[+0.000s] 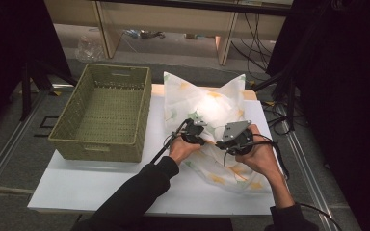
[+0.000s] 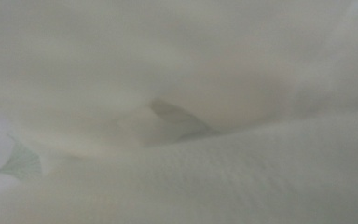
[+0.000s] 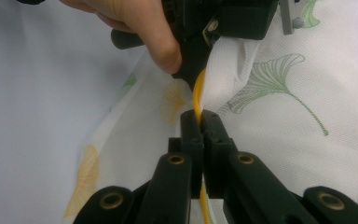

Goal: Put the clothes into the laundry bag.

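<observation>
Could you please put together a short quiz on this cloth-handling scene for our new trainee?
1. True or false: the woven basket already holds the leaf-printed cloth.
2. What is the right gripper clamping? A) the basket rim B) the cloth's yellow edge C) a cable
3. Fill in: both grippers work at the cloth's ___ edge, the one closest to the person.

Key:
1. False. The basket stands to the left of the cloth with nothing in it; the cloth lies beside it on the white table.
2. B. Its jaws are shut on the edge, and the left gripper grips the same edge further along.
3. near
</observation>
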Available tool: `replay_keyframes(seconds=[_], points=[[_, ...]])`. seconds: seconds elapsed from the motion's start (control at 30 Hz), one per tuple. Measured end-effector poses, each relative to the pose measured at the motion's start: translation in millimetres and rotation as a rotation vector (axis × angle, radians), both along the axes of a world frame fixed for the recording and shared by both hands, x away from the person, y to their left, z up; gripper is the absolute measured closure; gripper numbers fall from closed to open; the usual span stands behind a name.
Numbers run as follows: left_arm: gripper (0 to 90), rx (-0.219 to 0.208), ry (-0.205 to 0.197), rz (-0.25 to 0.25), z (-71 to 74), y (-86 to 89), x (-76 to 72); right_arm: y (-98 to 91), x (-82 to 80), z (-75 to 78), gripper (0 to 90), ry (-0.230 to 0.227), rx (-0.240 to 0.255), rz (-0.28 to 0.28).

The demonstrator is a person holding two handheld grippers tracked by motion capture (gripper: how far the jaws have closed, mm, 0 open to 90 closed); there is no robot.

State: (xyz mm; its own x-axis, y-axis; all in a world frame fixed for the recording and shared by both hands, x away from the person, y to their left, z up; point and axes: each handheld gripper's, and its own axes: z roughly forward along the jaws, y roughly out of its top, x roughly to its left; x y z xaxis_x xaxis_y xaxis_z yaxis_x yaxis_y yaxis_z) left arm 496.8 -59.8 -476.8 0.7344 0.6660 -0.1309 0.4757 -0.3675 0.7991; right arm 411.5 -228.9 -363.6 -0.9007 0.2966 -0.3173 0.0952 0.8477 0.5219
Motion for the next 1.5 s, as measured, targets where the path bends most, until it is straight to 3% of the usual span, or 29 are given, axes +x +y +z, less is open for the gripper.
replay_keyframes(seconds=[0.07,0.13,0.17,0.2,0.23,0.27,0.3,0.4,0.47,0.63,0.7,0.73,0.77,0.8,0.87,0.9,0.93,1.03,1.07,1.17,1.2,1.3,1.37,1.43,1.5], points=[[73.6,0.009,0.026,-0.014,-1.3,3.0,-0.8,-0.7,0.4,-1.2,89.9,0.006,0.007,-0.002],[65.2,0.029,0.026,-0.029,1.2,8.8,-5.9,-1.3,1.3,-2.0,89.9,0.003,0.007,-0.005],[60.8,0.070,0.031,-0.076,4.9,15.9,-7.3,-1.3,1.6,-2.0,89.9,0.003,0.009,-0.007],[55.9,0.062,0.043,-0.089,6.7,20.4,-10.2,-1.2,0.7,-1.8,89.9,0.005,0.012,-0.025],[52.0,0.072,0.049,-0.093,9.3,26.1,-12.9,-1.0,1.7,-1.7,89.9,-0.005,0.013,-0.008],[48.7,0.046,0.051,-0.054,10.3,29.2,-17.5,-1.2,0.8,-1.6,89.9,-0.001,0.015,-0.018],[47.8,0.054,0.045,-0.069,12.5,35.4,-20.5,-1.2,0.4,-1.4,89.9,0.007,0.017,-0.027],[47.6,0.050,0.067,-0.050,17.0,49.1,-28.4,-1.3,1.5,-1.0,89.8,0.005,0.017,-0.024],[47.6,0.083,0.065,-0.068,18.0,56.6,-34.5,-0.8,1.3,-0.8,89.8,-0.004,0.016,-0.001],[49.5,0.158,0.102,-0.058,5.5,65.3,-37.0,-1.6,1.2,0.5,89.8,-0.004,0.019,-0.002],[50.7,0.148,0.112,-0.052,-0.7,63.5,-33.5,-1.3,1.1,0.2,89.8,-0.004,0.016,-0.004],[57.1,0.147,0.108,-0.060,-2.9,63.0,-32.3,-1.4,1.1,0.3,89.8,-0.003,0.017,-0.004],[62.4,0.183,0.103,-0.087,-2.9,64.8,-30.7,-1.6,1.2,0.3,89.8,-0.005,0.018,-0.004],[69.9,0.150,0.114,-0.064,-5.5,64.0,-30.5,-1.7,1.3,0.5,89.8,-0.005,0.018,-0.007],[84.5,0.154,0.139,-0.082,-3.9,71.2,-27.7,-1.7,0.7,0.3,89.8,0.003,0.026,-0.008],[85.5,0.119,0.126,-0.050,-4.8,70.9,-29.4,-1.8,0.6,0.4,89.8,0.004,0.026,-0.006],[85.9,0.133,0.119,-0.056,-2.3,75.0,-31.3,-2.0,0.7,0.5,89.8,0.003,0.026,-0.006],[86.6,0.088,0.118,-0.074,2.2,84.4,-42.4,-2.3,1.7,0.4,89.8,-0.007,0.015,-0.005],[86.7,0.054,0.136,-0.072,3.9,87.5,-48.4,-2.4,1.7,0.2,89.8,-0.006,0.016,-0.003],[86.8,0.051,0.119,-0.099,8.7,97.8,-66.4,-2.3,1.8,0.1,89.8,-0.006,0.016,-0.004],[86.8,0.022,0.123,-0.098,10.2,102.6,-74.9,-2.2,2.0,0.1,89.8,-0.006,0.016,-0.007],[86.8,0.002,0.114,-0.103,13.1,115.9,-93.1,-1.4,1.4,-0.9,89.8,0.004,0.020,-0.010],[86.7,-0.011,0.118,-0.109,13.5,123.7,-101.6,-1.1,1.4,-1.0,89.8,0.006,0.019,-0.011],[86.8,-0.059,0.152,-0.122,12.1,132.7,-110.6,-1.1,1.6,-1.2,89.8,0.003,0.011,-0.009],[86.7,-0.056,0.158,-0.120,9.4,141.2,-120.0,-0.5,1.5,-2.1,89.8,0.006,0.010,-0.011]])
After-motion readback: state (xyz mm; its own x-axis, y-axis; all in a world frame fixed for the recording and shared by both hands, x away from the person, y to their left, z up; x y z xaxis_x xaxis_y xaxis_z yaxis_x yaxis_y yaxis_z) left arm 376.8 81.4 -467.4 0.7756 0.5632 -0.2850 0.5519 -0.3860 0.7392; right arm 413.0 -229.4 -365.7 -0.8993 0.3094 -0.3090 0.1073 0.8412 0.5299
